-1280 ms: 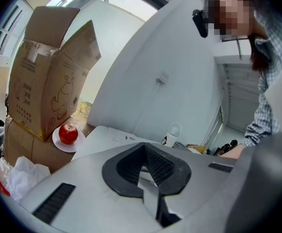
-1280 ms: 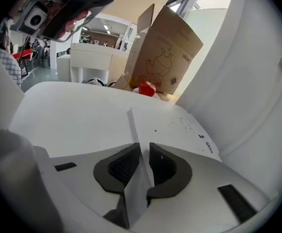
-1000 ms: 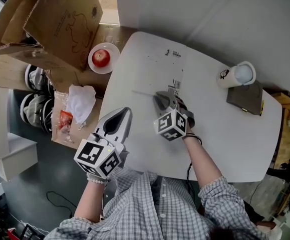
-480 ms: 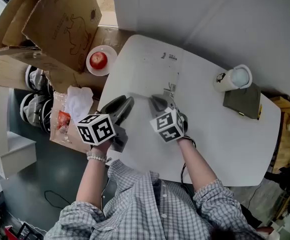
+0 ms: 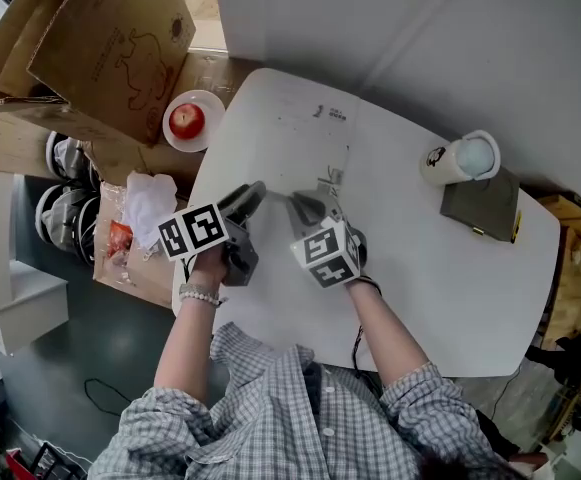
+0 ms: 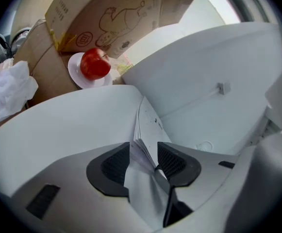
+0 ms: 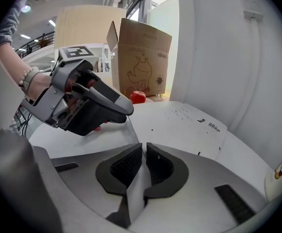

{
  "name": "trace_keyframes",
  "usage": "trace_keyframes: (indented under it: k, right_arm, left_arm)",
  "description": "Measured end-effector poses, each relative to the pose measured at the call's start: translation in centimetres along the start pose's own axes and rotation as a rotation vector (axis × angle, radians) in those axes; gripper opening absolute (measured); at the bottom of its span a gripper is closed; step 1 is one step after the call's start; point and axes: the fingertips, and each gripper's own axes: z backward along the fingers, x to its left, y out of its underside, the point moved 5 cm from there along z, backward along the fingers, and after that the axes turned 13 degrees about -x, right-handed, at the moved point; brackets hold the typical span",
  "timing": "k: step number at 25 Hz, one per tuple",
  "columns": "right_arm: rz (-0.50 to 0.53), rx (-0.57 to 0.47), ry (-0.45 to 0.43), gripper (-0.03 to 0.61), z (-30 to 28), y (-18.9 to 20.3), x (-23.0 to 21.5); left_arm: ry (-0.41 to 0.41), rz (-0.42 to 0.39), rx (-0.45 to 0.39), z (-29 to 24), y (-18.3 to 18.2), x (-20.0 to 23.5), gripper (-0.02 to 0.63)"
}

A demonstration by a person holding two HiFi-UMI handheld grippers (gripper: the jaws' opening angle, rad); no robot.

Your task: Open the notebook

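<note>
Two hand-held grippers sit at the six o'clock end of the notebook (image 5: 305, 133). It lies white on the white desk (image 5: 450, 268), its long axis running roughly six to twelve o'clock in the head view and its printed corner at the far end. My right hand-held gripper (image 5: 298, 204) shows, in its own view (image 7: 143, 161), jaws almost together and pinched on a raised leaf (image 7: 137, 193), which curves up and away toward ten o'clock. My left hand-held gripper (image 5: 248, 196) is just beside it at nine o'clock. Its jaws have just been opening and now stand wide (image 6: 143, 149), with the fanned leaves (image 6: 141, 123) edge-on in the gap. Those leaves lean against the three o'clock pad, while the nine o'clock pad stands clear of them, so I record nothing gripped on that side. From the left jaws the book runs straight ahead toward twelve o'clock, so the paper edge lines up with the way the jaws point rather than lying across them. Finding: the notebook is parted at its near edge but not laid open. In my judgement the coming move turns on that gap, because the left jaws already straddle the leaves and need only close or press. The right, holding its leaf, is the better placed to swing it over toward three o'clock. Risk noted: one thin leaf may slip or crease if pulled alone.
</note>
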Motion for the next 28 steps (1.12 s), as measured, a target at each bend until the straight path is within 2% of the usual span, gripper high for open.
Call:
trace_keyframes:
  k: [1,3,5,10,12,17,20,22,25,28]
  right_arm:
    - [0.002,0.0,-0.003,0.04,0.0,0.0,0.0]
    - [0.011,0.001,-0.007,0.04,0.0,0.0,0.0]
    - [0.051,0.001,-0.01,0.04,0.0,-0.1,0.2]
    - [0.23,0.004,0.024,0.053,-0.2,-0.6,1.0]
    - [0.245,-0.003,0.035,0.132,-0.7,-0.9,1.3]
    - [0.271,-0.014,0.091,0.144,-1.8,-1.7,1.2]
    - [0.252,-0.032,0.114,0.072,-1.6,-1.8,0.9]
    - [0.196,-0.054,0.13,0.044,-1.3,-1.9,0.4]
    - [0.089,-0.087,0.158,0.034,-0.8,-2.5,-0.4]
    - [0.013,-0.122,0.178,0.032,-0.2,-3.1,-1.1]
  left_arm:
    - [-0.008,0.013,0.001,-0.2,0.0,0.1,0.18]
    - [-0.017,0.037,-0.009,-0.6,-0.1,0.1,0.064]
    - [-0.011,0.04,-0.027,-0.6,-0.2,-0.1,0.031]
    - [0.02,-0.004,-0.036,-0.4,-0.5,-1.3,0.018]
    - [0.031,-0.021,-0.038,-0.3,-0.6,-1.9,0.018]
    - [0.065,-0.058,-0.037,-0.1,-0.8,-3.3,0.017]
    - [0.067,-0.115,-0.021,0.0,-0.7,-3.9,0.018]
    - [0.079,-0.147,-0.012,0.3,-0.7,-4.7,0.018]
    - [0.078,-0.208,-0.033,1.4,-1.0,-5.3,0.019]
    - [0.019,-0.296,-0.046,1.5,-1.0,-4.8,0.018]
